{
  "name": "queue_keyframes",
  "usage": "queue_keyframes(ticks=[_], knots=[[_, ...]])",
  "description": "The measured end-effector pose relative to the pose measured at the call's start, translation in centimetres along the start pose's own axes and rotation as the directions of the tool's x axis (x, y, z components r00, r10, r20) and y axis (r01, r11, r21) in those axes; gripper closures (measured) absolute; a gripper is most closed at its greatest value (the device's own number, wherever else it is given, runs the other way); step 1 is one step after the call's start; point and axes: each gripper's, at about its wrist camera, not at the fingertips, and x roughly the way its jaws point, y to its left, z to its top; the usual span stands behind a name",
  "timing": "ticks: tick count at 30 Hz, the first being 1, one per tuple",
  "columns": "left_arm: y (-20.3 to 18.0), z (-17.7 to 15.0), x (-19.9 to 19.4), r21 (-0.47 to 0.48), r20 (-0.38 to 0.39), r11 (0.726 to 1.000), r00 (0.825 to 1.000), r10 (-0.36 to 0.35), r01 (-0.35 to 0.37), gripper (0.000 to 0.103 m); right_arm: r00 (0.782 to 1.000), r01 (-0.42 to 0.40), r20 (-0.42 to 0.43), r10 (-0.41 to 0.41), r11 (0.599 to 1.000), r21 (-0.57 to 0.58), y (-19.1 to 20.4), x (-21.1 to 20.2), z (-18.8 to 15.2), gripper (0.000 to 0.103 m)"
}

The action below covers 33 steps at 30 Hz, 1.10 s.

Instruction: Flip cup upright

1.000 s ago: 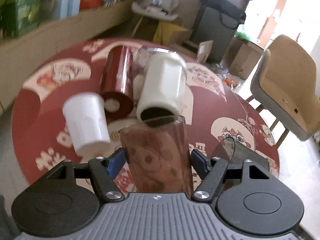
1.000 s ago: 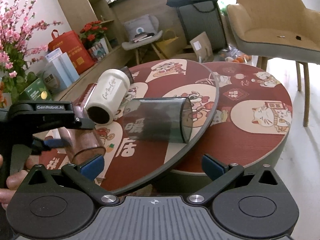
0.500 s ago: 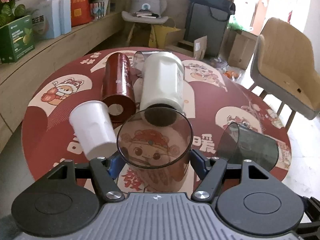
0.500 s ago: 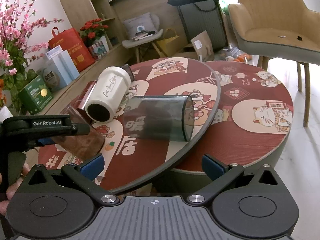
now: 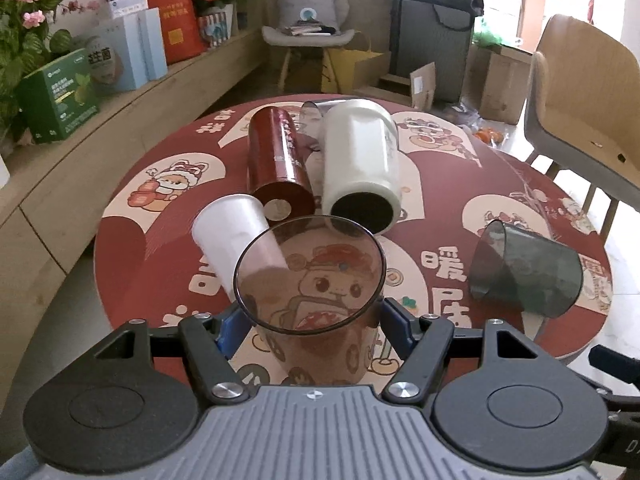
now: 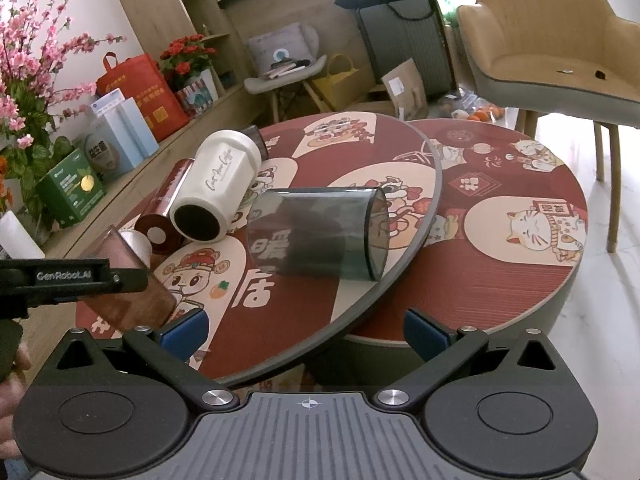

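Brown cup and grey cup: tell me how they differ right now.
The brown cup is clamped in the left gripper; the grey cup lies free on the table. The brown cup's mouth tilts upward toward the camera; the grey cup rests on its side. Brown tint versus smoky grey. Both are see-through plastic tumblers.

white cup (image 5: 236, 240) crowds left, grey cup (image 5: 524, 272) well apart

Wooden ledge (image 5: 132, 92) along the left wall — boxes, flowers (image 6: 36, 76). Tan chair (image 6: 560, 40) right; pale floor (image 6: 612, 320), daylight behind.
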Motion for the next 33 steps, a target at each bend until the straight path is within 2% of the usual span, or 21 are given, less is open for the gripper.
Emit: queue_keyframes(ticks=[2, 8, 17, 20, 22, 24, 28, 33], knots=[[-0.3, -0.1, 0.3, 0.003, -0.010, 1.000, 1.000, -0.001, 0.001, 0.031, 1.000, 0.000, 0.000, 0.000, 1.000, -0.002, 0.0, 0.0, 0.0, 0.000], [-1.6, -0.2, 0.8, 0.011, 0.035, 0.999, 0.999, 0.040, -0.040, 0.031, 1.000, -0.001, 0.000, 0.001, 1.000, -0.003, 0.1, 0.0, -0.1, 0.000], [-1.9, -0.1, 1.3, -0.023, 0.013, 0.999, 1.000, 0.026, -0.026, 0.032, 1.000, -0.006, 0.001, 0.006, 1.000, 0.002, -0.1, -0.2, 0.0, 0.000], [-1.3, 0.1, 1.1, -0.050, 0.003, 0.999, 1.000, -0.016, 0.016, 0.024, 1.000, -0.004, -0.001, 0.004, 1.000, 0.003, -0.1, -0.2, 0.0, 0.000], [-1.1, 0.1, 0.7, -0.053, 0.009, 0.998, 1.000, -0.027, 0.027, 0.014, 1.000, -0.002, -0.002, 0.002, 1.000, 0.004, -0.1, -0.2, 0.1, 0.000], [-0.9, 0.2, 0.4, -0.049, 0.009, 0.998, 0.999, -0.035, 0.035, 0.010, 1.000, 0.001, -0.003, -0.001, 1.000, 0.001, -0.1, -0.2, 0.0, 0.000], [-0.6, 0.0, -0.5, -0.028, -0.006, 0.998, 0.998, -0.059, 0.058, 0.007, 1.000, 0.007, -0.008, -0.007, 1.000, -0.002, -0.1, 0.0, -0.1, 0.000], [0.1, -0.4, -2.4, 0.009, -0.002, 0.999, 0.999, -0.042, 0.042, 0.006, 0.999, 0.033, -0.001, -0.033, 0.999, -0.016, 0.2, 0.0, -0.2, 0.000]])
